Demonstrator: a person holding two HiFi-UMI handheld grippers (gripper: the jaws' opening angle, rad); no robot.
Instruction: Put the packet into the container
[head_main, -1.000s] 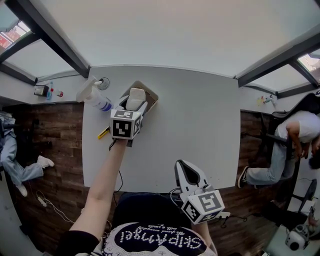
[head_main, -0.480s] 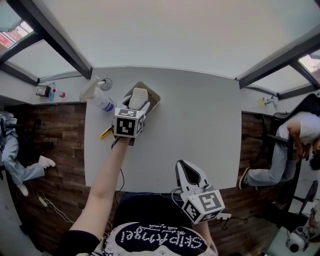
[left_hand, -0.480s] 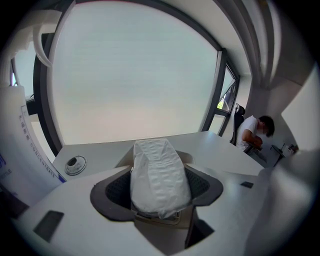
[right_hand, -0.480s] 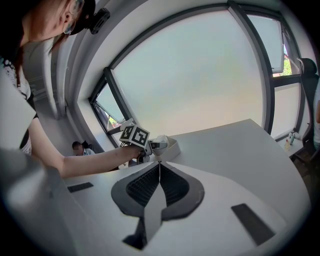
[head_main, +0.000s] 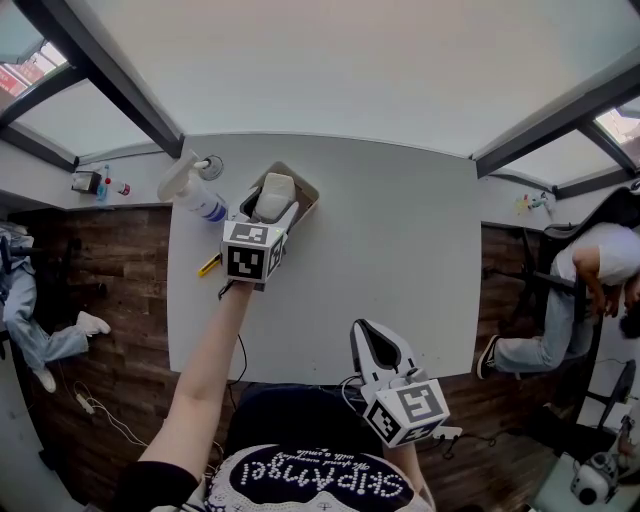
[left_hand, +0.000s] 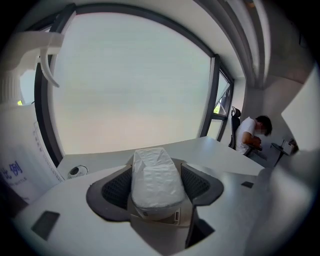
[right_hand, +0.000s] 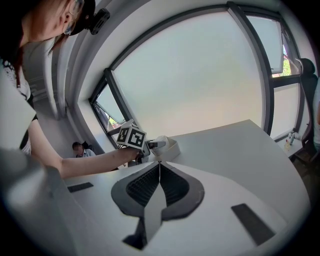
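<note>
A white packet (head_main: 273, 196) is clamped between the jaws of my left gripper (head_main: 270, 207), which is shut on it. In the left gripper view the packet (left_hand: 156, 180) fills the gap between the dark pads (left_hand: 118, 189). It sits over the tan container (head_main: 306, 199) at the back left of the white table (head_main: 400, 250); I cannot tell whether it touches the container. My right gripper (head_main: 374, 338) is shut on nothing near the table's front edge, and its view shows its jaws (right_hand: 159, 172) pressed together.
A spray bottle (head_main: 190, 192) lies just left of the container, with a small round fitting (head_main: 211, 165) behind it. A yellow item (head_main: 207, 265) lies by the table's left edge. A person sits in a chair (head_main: 590, 280) off to the right.
The left gripper and its packet have only shifted slightly over the container. The right gripper has not moved.
</note>
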